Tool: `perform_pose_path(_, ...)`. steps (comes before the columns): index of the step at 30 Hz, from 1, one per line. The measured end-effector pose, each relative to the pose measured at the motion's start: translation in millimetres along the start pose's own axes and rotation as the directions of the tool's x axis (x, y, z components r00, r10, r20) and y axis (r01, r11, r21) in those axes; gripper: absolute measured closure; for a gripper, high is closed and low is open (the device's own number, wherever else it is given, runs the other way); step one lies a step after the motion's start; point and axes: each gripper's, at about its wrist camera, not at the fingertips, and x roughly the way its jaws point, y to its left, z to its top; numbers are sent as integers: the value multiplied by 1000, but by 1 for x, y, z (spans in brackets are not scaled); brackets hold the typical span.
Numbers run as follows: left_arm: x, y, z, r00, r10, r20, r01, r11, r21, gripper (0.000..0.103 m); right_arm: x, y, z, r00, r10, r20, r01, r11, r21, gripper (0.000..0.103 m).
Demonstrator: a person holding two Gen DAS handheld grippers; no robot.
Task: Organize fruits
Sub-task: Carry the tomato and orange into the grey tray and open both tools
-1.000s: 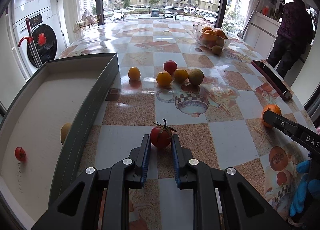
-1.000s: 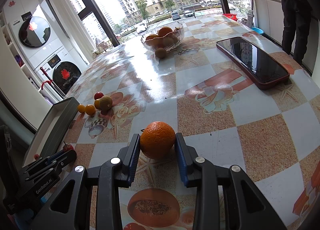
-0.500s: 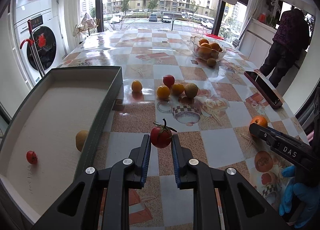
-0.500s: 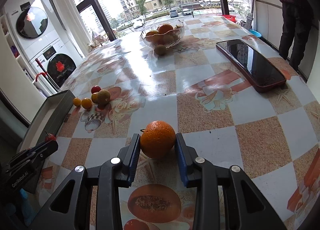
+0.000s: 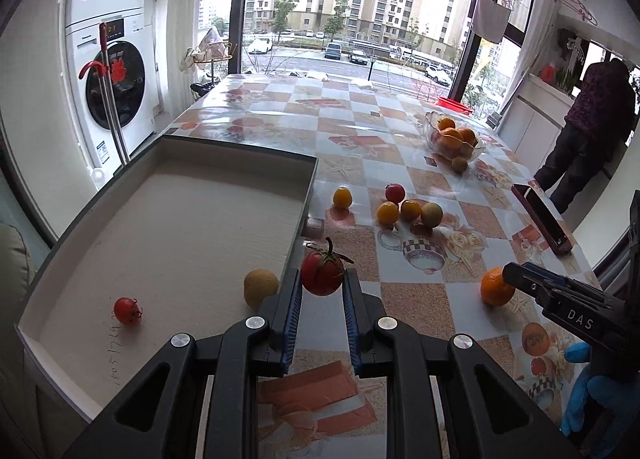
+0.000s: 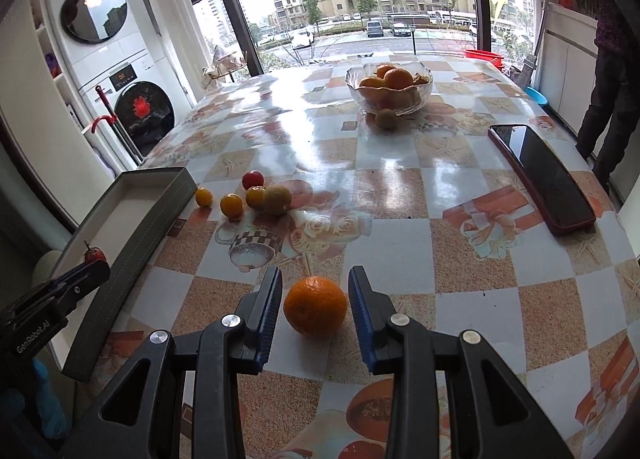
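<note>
Tray (image 5: 120, 227), left: small red tomato (image 5: 127, 311), yellow fruit (image 5: 261, 287). Glass bowl (image 6: 389, 93), far: oranges. Left gripper (image 5: 320, 299) clamped on stemmed tomato (image 5: 322, 273), now lifted by the tray wall. Right gripper (image 6: 315, 309), earlier pinching orange (image 6: 315, 311), now spread clear; orange on table (image 6: 400, 243).

A tray (image 5: 308, 187) lies left on the table (image 5: 400, 139), loose fruits (image 5: 404, 207) beside it, bowl (image 5: 476, 147) behind.
</note>
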Motion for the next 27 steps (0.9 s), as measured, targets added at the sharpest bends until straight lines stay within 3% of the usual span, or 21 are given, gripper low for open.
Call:
perform_pose_path(1, -2, 5, -1, 1000, 5, 4, -5, 1000, -4, 81, 5, -1, -2, 1000, -14, -21, 14, 1000, 10, 43)
perform_pose_path(2, -3, 9, -2, 1000, 9, 6, -9, 1000, -8, 81, 9, -2, -5, 999, -40, -28, 40, 999, 13, 36)
perform_pose_path(7, -2, 29, -5, 1000, 28, 10, -28, 999, -40, 81, 19, 3, -8, 996, -84, -34, 83, 996, -40, 36)
perform_pose_path(10, 0, 39, -5, 999, 37, 3, -36, 998, -60, 81, 27, 9, -1, 996, -80, -41, 78, 996, -53, 40)
perform_pose_path(12, -1, 43, -5, 999, 42, 6, -41, 997, -69, 81, 31, 15, 3, 995, -80, -50, 77, 995, -68, 60)
perform_pose_path(13, -1, 46, -4, 999, 45, 9, -45, 996, -71, 81, 32, 17, 4, 995, -79, -55, 75, 994, -74, 63)
perform_pose_path(19, -2, 65, -2, 996, 87, 30, -84, 993, -83, 81, 27, 47, 11, 997, -5, -73, -2, 996, -93, 63)
perform_pose_path(27, 5, 92, -2, 991, 134, 27, -130, 984, -121, 81, 28, 144, 25, 981, 167, -96, -185, 956, -226, 63)
